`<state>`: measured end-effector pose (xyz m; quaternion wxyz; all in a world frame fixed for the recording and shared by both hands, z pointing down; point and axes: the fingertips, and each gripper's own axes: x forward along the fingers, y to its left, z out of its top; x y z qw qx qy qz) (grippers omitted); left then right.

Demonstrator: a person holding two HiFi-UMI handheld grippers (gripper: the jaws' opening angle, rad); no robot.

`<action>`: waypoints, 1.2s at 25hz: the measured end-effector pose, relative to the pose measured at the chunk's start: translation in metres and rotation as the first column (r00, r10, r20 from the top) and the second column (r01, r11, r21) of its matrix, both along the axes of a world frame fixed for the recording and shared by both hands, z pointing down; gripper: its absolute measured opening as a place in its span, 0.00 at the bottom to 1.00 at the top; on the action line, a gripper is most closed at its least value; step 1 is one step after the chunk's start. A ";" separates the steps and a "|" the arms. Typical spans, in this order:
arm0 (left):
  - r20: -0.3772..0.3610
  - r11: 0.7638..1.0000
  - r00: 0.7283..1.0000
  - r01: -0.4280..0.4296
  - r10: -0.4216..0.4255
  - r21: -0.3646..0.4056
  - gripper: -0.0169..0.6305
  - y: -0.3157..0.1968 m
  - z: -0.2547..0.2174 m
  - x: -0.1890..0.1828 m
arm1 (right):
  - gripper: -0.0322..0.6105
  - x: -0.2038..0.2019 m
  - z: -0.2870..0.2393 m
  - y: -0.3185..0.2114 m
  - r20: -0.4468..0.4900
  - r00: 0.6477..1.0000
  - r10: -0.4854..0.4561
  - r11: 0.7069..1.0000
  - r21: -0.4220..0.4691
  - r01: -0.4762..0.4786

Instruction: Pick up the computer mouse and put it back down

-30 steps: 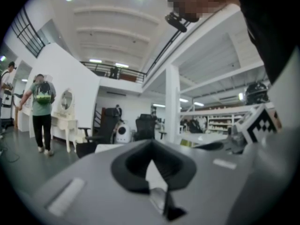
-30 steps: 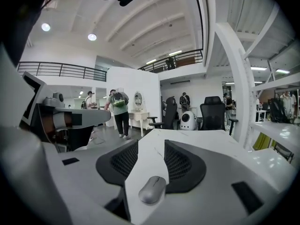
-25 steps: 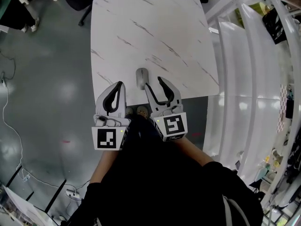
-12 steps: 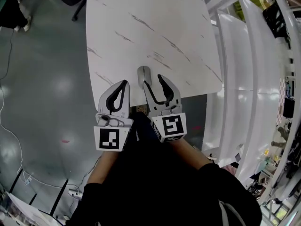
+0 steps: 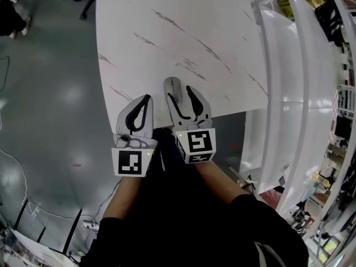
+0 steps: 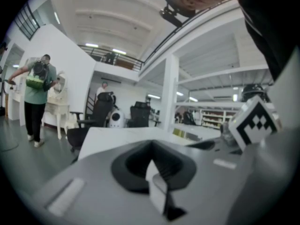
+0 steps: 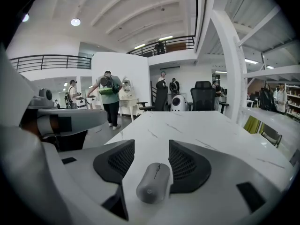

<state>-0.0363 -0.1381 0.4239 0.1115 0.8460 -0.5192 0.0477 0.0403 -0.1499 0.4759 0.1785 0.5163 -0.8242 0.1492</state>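
Grey mouse (image 7: 153, 182) inside right gripper (image 5: 179, 96), jaws just opening, angled down

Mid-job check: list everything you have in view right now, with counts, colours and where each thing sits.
table: one, white with grey veins, centre of the head view
computer mouse: one, grey, lying on the table close to its near edge
office chairs: two, black, past the table's far end
shelving: one run, white, right of the table
people: several, standing far off beyond the table
floor: grey, glossy, left of the table
left gripper: one, grey, jaws together and empty, at the near edge left of the mouse
right gripper: one, grey, jaws apart and just been opening, mouse between them with the pads not pressing it
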 end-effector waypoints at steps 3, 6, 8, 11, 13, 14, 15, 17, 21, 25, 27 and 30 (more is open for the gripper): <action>0.009 1.000 1.000 -0.004 0.004 -0.018 0.04 -0.003 0.012 -0.001 | 0.37 0.000 0.019 -0.003 -0.020 1.000 0.016 0.998 -0.053 -0.017; 0.014 0.999 1.000 -0.011 0.011 -0.037 0.04 -0.005 0.023 -0.001 | 0.39 0.001 0.037 -0.006 -0.039 0.999 0.028 0.994 -0.101 -0.032; 0.008 0.999 1.000 -0.008 0.008 -0.053 0.04 -0.007 0.030 -0.001 | 0.40 0.000 0.049 -0.009 -0.045 0.998 0.036 0.990 -0.134 -0.042; 0.013 0.997 1.000 -0.012 0.012 -0.072 0.04 -0.010 0.040 -0.001 | 0.41 0.001 0.068 -0.010 -0.056 0.997 0.049 0.978 -0.202 -0.059; 0.020 0.996 1.000 -0.011 0.013 -0.084 0.04 -0.011 0.045 -0.003 | 0.42 0.002 0.078 -0.010 -0.073 0.996 0.053 0.969 -0.238 -0.069; 0.022 0.996 1.000 -0.010 0.012 -0.089 0.04 -0.012 0.047 -0.004 | 0.43 0.002 0.082 -0.010 -0.080 0.995 0.053 0.964 -0.254 -0.072; 0.024 0.996 1.000 -0.008 0.010 -0.094 0.04 -0.012 0.048 -0.004 | 0.43 0.001 0.087 -0.009 -0.086 0.995 0.054 0.959 -0.273 -0.076; 0.027 0.995 1.000 -0.005 0.008 -0.101 0.04 -0.014 0.051 -0.006 | 0.44 0.001 0.096 -0.008 -0.089 0.994 0.056 0.946 -0.312 -0.082; 0.037 0.994 0.999 -0.006 0.010 -0.105 0.04 -0.018 0.057 -0.009 | 0.46 0.001 0.109 -0.009 -0.110 0.992 0.058 0.929 -0.358 -0.094; 0.029 0.993 1.000 -0.003 0.006 -0.119 0.04 -0.021 0.061 -0.011 | 0.47 -0.001 0.116 -0.012 -0.118 0.992 0.051 0.920 -0.382 -0.092; 0.028 0.992 1.000 0.000 0.004 -0.127 0.04 -0.022 0.064 -0.011 | 0.47 -0.002 0.121 -0.012 -0.133 0.990 0.043 0.910 -0.404 -0.094; 0.033 0.992 0.999 0.001 0.004 -0.128 0.04 -0.024 0.065 -0.013 | 0.47 -0.002 0.126 -0.010 -0.157 0.987 0.045 0.896 -0.431 -0.110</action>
